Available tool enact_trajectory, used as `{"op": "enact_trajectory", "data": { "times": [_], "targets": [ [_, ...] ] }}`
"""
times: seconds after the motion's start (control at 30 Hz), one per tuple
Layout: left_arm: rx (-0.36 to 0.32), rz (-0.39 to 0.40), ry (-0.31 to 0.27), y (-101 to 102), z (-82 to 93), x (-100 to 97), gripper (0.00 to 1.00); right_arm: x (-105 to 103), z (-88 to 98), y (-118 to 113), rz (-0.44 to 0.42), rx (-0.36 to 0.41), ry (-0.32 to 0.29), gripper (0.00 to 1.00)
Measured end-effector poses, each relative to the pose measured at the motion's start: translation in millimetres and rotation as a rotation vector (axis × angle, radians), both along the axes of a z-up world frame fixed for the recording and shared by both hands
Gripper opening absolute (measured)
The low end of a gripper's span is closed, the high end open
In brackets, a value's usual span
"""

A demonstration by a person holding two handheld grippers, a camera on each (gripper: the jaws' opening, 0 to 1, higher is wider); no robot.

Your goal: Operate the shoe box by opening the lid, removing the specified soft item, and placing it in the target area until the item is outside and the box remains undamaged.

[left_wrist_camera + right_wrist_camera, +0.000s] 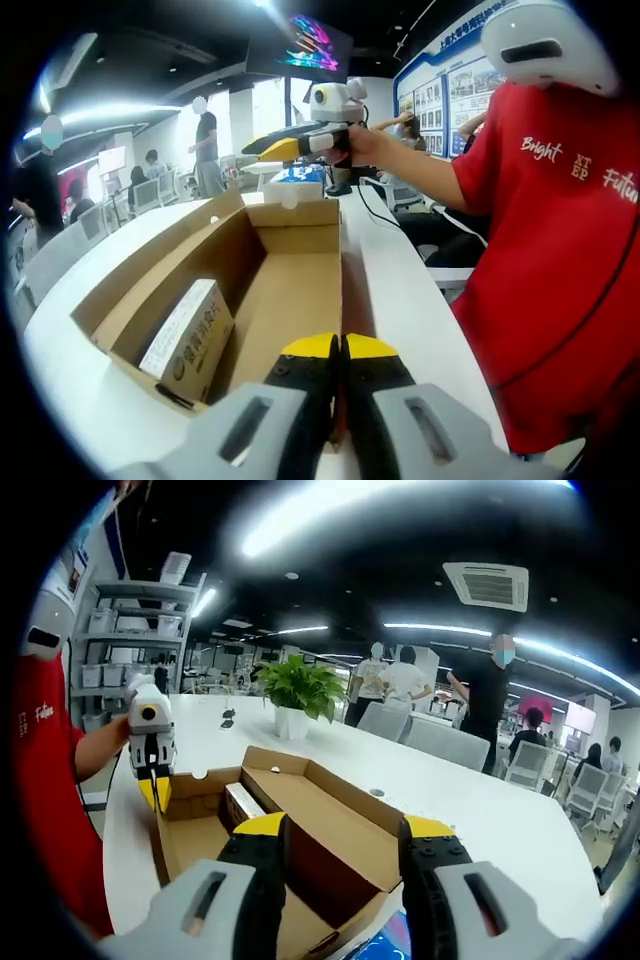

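- The white table (480, 810) is the biggest thing here, and the open cardboard shoe box (290, 290) sits on it with its lid (330, 825) folded out to one side.
- A person in a red shirt (560, 260) stands right up against the table edge next to the box.
- A potted plant (298, 695) sits further back on the table, well apart from the box, with office chairs and people standing behind it.
- Inside the box there's a small white carton (190, 340) with print on it, lying against one side wall; can't tell if that's the soft item.
- Left gripper (342, 350) sits at the near end wall of the box, jaws pressed together, apparently pinching the cardboard edge.
- Right gripper (342, 835) is held up above the box, jaws spread apart with nothing between them.
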State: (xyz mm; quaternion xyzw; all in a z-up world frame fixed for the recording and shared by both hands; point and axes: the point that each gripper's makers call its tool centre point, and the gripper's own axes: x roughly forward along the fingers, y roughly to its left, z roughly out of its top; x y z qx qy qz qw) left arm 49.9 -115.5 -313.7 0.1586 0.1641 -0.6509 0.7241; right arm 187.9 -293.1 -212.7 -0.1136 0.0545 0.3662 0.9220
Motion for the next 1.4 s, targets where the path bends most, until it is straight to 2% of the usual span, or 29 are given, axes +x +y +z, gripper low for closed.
{"op": "enact_trajectory", "data": {
  "times": [0.1,0.23,0.33,0.47,0.53,0.7,0.77,0.87,0.93,1.07,1.13,1.2,1.3,1.4],
  "targets": [
    [0.003,-0.001,0.002,0,-0.2,-0.2,0.01,-4,7.1,6,0.018,0.102,0.057,0.50],
    [0.006,0.000,0.004,-1,-0.4,-0.3,0.01,-1,10.7,2,-0.005,0.154,0.076,0.52],
    [0.006,0.003,0.004,-1,-0.4,-0.3,0.01,-2,7.0,5,0.005,0.153,0.089,0.59],
    [0.003,0.006,0.000,-1,-0.5,0.1,0.01,-4,0.0,7,-0.001,0.109,0.083,0.60],
    [0.002,0.005,-0.001,0,-0.8,0.6,0.01,-6,0.7,8,-0.001,0.102,0.059,0.60],
    [0.003,0.001,0.002,0,-1.2,0.5,0.01,-10,0.7,11,-0.008,0.092,0.047,0.62],
    [0.004,0.000,0.002,0,-1.2,0.1,0.01,-10,2.6,11,-0.015,0.111,0.053,0.64],
    [0.005,-0.001,0.003,-1,-1.0,-0.4,0.01,-9,2.7,12,-0.016,0.178,0.110,0.70],
    [0.004,-0.001,0.000,-1,-0.8,-0.6,0.01,-9,0.0,15,-0.010,0.163,0.086,0.69],
    [0.002,-0.001,-0.002,-1,-0.4,-1.0,0.01,-11,-6.5,27,-0.001,0.142,0.084,0.68],
    [0.001,-0.001,-0.003,-1,-0.2,-1.1,0.01,-10,-1.9,29,-0.011,0.110,0.026,0.60],
    [0.000,-0.001,-0.004,-1,0.0,-1.1,0.01,-9,1.2,30,-0.017,0.103,-0.002,0.56],
    [0.000,-0.002,-0.002,-1,0.0,-1.3,0.01,-10,-0.7,37,0.002,0.118,0.011,0.59],
    [0.001,-0.003,-0.001,-1,0.1,-1.2,0.01,-11,-7.9,46,0.009,0.097,0.012,0.61]
  ]
}}
